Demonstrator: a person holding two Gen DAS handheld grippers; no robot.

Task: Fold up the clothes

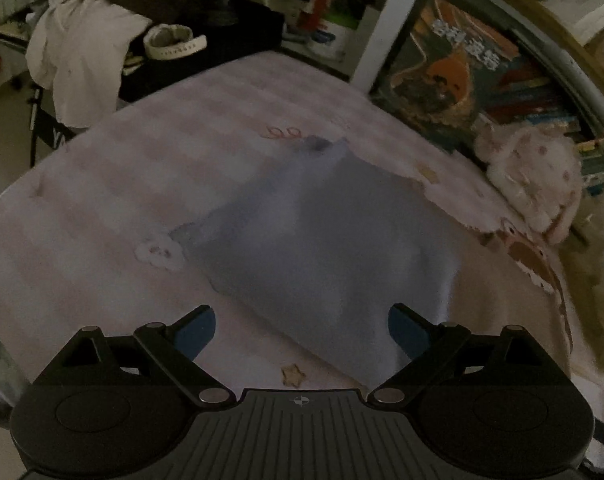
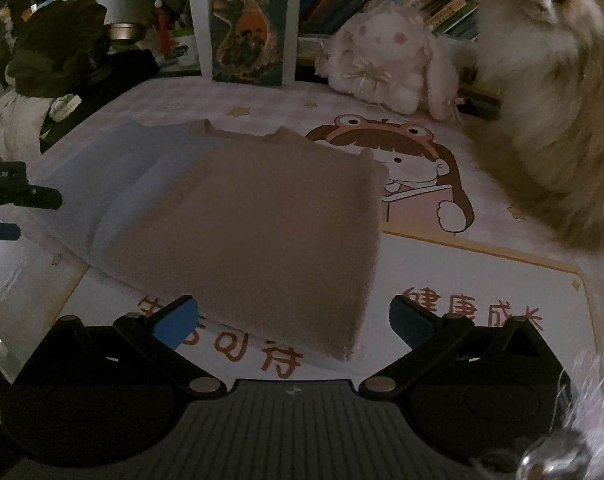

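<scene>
Both grippers, left point(image 1: 302, 334) and right point(image 2: 294, 322), hung with fingers spread wide, holding nothing, above the flat beige knitted garment point(image 2: 262, 216) lying just ahead on the cartoon-printed sheet point(image 2: 441, 264).

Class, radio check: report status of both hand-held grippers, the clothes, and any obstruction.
Left hand-held gripper open, empty. Right hand-held gripper open, empty. Beige garment overlapping blue garment, flat on mat. Cat sitting at mat's edge.

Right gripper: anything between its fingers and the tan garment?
Nothing visible. The right gripper is open, with the near edge of the tan garment lying flat just ahead on the printed mat. The cat sits off to the right, clear of that path.
</scene>
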